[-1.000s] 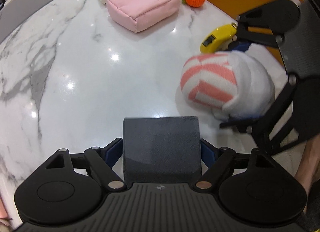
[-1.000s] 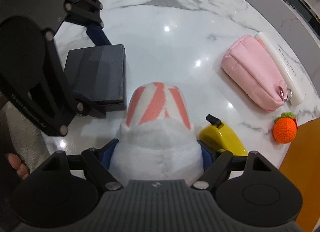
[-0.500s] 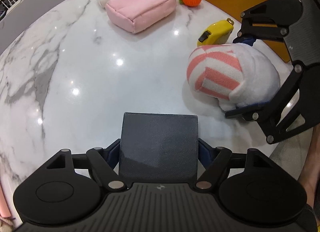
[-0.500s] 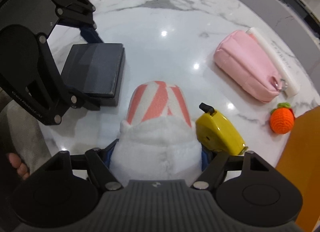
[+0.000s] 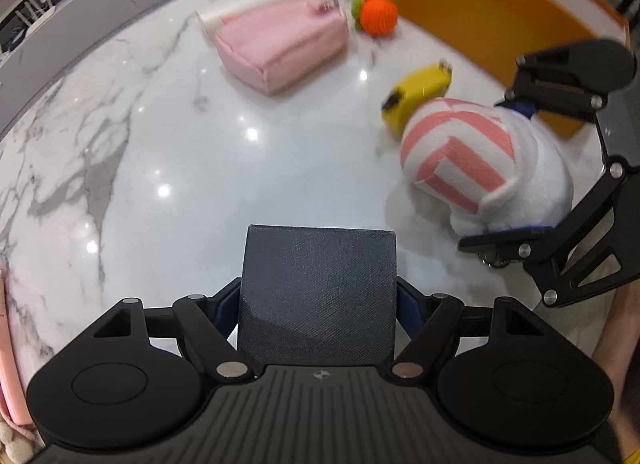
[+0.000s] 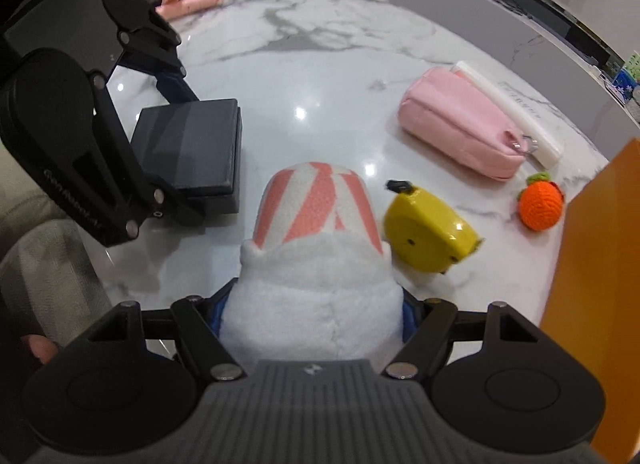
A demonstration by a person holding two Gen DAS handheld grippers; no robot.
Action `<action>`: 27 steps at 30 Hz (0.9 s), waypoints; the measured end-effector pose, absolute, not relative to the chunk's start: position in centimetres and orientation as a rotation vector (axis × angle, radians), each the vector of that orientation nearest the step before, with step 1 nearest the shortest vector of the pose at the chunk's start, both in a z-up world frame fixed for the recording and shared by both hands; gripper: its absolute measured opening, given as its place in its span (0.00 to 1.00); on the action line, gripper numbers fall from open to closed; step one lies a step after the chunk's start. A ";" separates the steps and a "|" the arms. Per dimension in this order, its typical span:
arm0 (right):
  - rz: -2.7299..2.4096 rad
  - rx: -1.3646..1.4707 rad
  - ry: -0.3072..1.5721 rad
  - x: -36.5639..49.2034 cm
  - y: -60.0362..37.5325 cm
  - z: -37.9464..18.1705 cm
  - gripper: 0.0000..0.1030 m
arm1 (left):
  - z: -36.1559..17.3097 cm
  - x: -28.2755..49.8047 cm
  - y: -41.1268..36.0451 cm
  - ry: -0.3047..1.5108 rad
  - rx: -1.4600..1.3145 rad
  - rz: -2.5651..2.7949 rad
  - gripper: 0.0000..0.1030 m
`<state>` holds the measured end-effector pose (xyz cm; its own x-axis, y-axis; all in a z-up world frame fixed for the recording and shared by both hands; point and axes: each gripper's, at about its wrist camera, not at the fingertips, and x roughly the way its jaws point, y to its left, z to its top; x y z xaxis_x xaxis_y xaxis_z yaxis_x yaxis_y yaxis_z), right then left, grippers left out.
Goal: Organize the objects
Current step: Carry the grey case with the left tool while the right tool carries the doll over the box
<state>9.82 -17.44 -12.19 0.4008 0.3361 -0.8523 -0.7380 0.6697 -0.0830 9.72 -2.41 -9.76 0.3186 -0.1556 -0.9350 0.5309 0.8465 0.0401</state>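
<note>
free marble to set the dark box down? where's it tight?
Bare marble runs ahead of the dark box, out to the pink pouch. Tight on the right: plush, yellow tape measure, crochet orange and orange bin crowd together.

right tongs [image 6: 312, 304] carried the plush [image 6: 316, 264] sideways.

White marble table [image 5: 168, 136], orange panel [image 6: 592, 284] at its edge.

Matte black left gripper [image 5: 318, 306], blue pads, silver screws
</note>
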 end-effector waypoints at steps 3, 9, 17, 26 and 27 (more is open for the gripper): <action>0.708 -0.428 0.895 10.1 -18.9 -11.0 0.73 | -8.0 9.9 -2.8 1.125 0.329 -0.458 0.85; 0.693 -0.372 0.794 10.6 -21.4 -8.0 0.73 | -4.7 10.1 -4.4 1.061 0.235 -0.476 0.85; 0.635 -0.307 0.748 10.4 -26.2 -3.2 0.73 | -0.9 10.4 -9.5 0.957 0.208 -0.539 0.85; 0.466 -0.320 0.715 11.0 -33.4 1.4 0.73 | 2.5 12.6 -18.7 0.834 0.221 -0.643 0.85; 0.447 -0.321 0.720 11.1 -34.2 1.6 0.73 | 2.6 12.9 -19.7 0.825 0.228 -0.651 0.85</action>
<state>11.12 -34.21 1.64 0.6652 0.2803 -0.6920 -0.4959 0.8588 -0.1287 12.89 -19.72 2.60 0.4992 -0.4475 -0.7420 0.6179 0.7842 -0.0572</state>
